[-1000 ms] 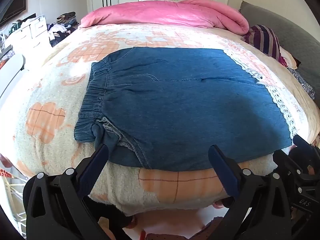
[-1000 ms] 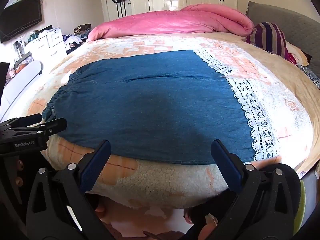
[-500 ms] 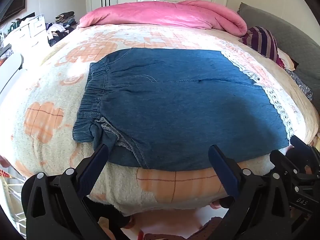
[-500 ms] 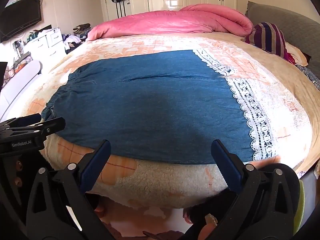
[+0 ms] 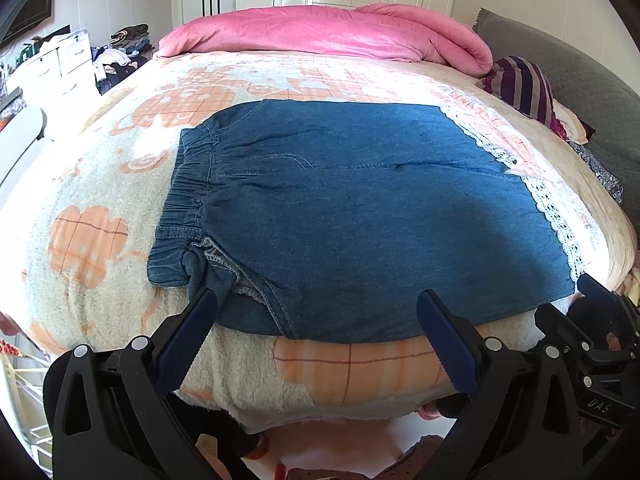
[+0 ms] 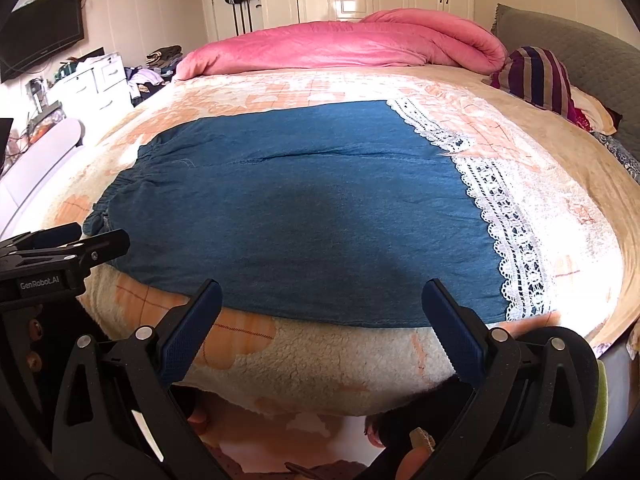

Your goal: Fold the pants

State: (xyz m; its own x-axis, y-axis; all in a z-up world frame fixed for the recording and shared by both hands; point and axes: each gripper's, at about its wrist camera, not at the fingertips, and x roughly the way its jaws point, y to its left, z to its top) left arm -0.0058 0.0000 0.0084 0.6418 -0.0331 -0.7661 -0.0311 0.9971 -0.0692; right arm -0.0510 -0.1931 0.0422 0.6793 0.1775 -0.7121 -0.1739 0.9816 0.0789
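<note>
While the pants [image 5: 360,220] lie flat across the near half of the bed [image 5: 80,184], running along its near edge, neither claw has hold of them. The left gripper [image 5: 316,332] stands wide open just short of the near hem, its left finger close beside the bunched waistband corner [image 5: 188,264]. The right gripper [image 6: 320,320] is likewise wide open and empty, facing the near edge toward the lace cuffs [image 6: 516,256].

Handling, as judged: thin denim, soft and light, with no stiffness to hold a crease unaided. It should drape and sag when lifted from one point only, so a two-point lift is advised. The fleecy blanket [image 5: 248,376] under it looks likely to drag at the cloth.

Recommended holds: the elastic waistband [image 5: 188,184], thick and gathered, gives the surest bite on the left; the denim just inside the lace on the right, since the lace looks delicate and may snag.

Fold not yet begun.
</note>
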